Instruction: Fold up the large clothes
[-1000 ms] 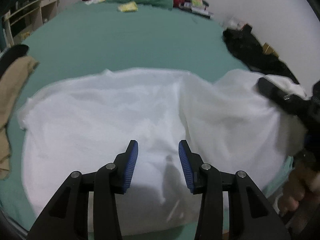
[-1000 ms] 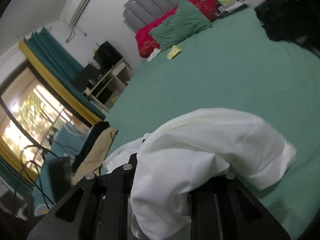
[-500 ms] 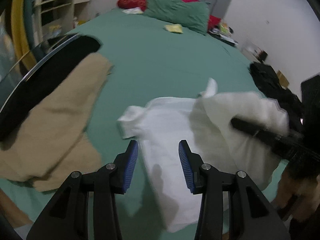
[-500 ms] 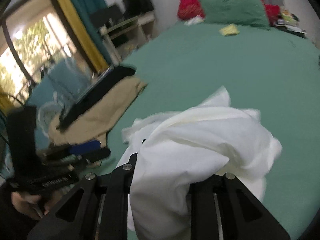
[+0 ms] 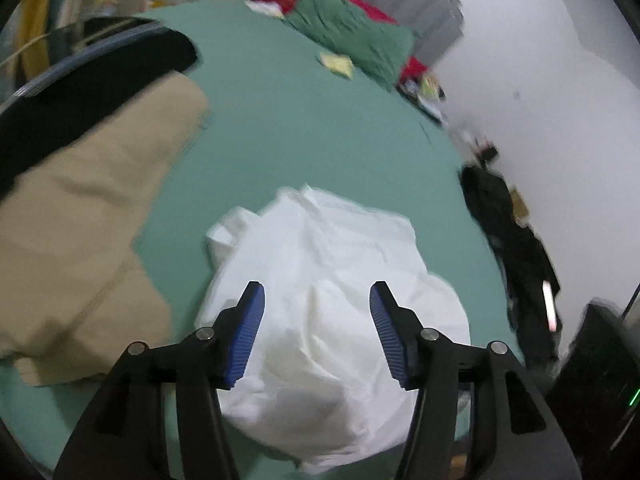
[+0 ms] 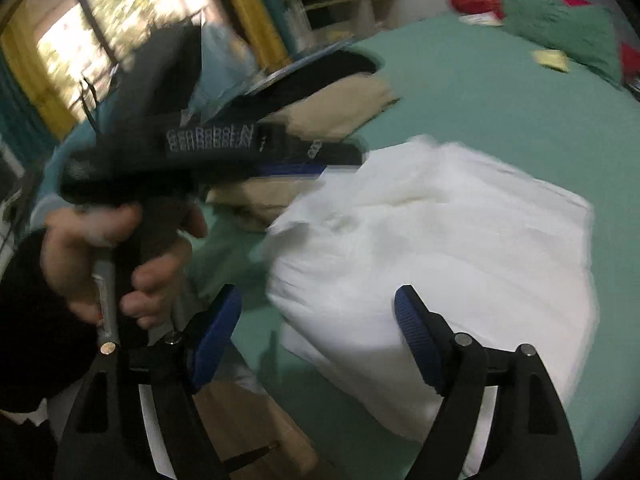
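The left gripper (image 5: pixel 316 330) and right gripper (image 6: pixel 318 340) have both just been opening; their jaws stand wide, holding nothing. The white garment (image 5: pixel 328 312) lies bunched on the green bed (image 5: pixel 280 132) beneath them, beside tan clothes (image 5: pixel 80 240).

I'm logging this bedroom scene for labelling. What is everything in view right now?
white garment: 1, white, bunched on the bed's near edge
bed sheet: 1, green
tan garment: 1, beige, beside the white one
black clothing: 1 pile, far bed edge
pillows: green and red, at the headboard
left gripper: black, blue pads, open, empty
right gripper: same, open, empty
hand: 1, holding the left gripper's handle
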`<state>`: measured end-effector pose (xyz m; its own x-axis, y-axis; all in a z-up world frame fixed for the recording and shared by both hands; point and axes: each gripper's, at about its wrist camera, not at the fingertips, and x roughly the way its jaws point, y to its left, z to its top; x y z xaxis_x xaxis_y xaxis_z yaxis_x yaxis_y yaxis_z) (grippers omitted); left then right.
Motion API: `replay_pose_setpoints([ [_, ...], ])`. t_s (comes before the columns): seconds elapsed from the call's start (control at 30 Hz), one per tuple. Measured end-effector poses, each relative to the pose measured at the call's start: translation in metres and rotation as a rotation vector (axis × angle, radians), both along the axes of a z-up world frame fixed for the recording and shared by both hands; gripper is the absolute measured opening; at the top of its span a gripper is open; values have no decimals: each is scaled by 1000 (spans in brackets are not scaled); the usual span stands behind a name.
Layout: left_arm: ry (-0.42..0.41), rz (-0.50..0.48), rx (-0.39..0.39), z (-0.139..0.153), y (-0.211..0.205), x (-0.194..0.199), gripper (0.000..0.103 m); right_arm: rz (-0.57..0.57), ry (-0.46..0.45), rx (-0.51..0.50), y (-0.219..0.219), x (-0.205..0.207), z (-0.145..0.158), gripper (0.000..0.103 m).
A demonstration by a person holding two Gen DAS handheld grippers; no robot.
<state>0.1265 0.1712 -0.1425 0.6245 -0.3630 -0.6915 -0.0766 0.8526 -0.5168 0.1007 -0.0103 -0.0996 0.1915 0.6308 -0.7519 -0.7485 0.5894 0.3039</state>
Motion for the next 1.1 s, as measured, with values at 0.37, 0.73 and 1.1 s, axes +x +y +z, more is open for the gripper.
replay_pose_setpoints([
  [0.37, 148, -74, 136, -37, -35, -11, 13, -417, 325, 227, -135, 64, -83, 82],
  [0.73, 156, -50, 147, -12, -52, -33, 8, -258, 173, 86, -119, 56, -53, 21],
  [1.1, 105, -337, 241, -8, -177, 46, 47, -362, 111, -54, -232, 41, -48, 23],
])
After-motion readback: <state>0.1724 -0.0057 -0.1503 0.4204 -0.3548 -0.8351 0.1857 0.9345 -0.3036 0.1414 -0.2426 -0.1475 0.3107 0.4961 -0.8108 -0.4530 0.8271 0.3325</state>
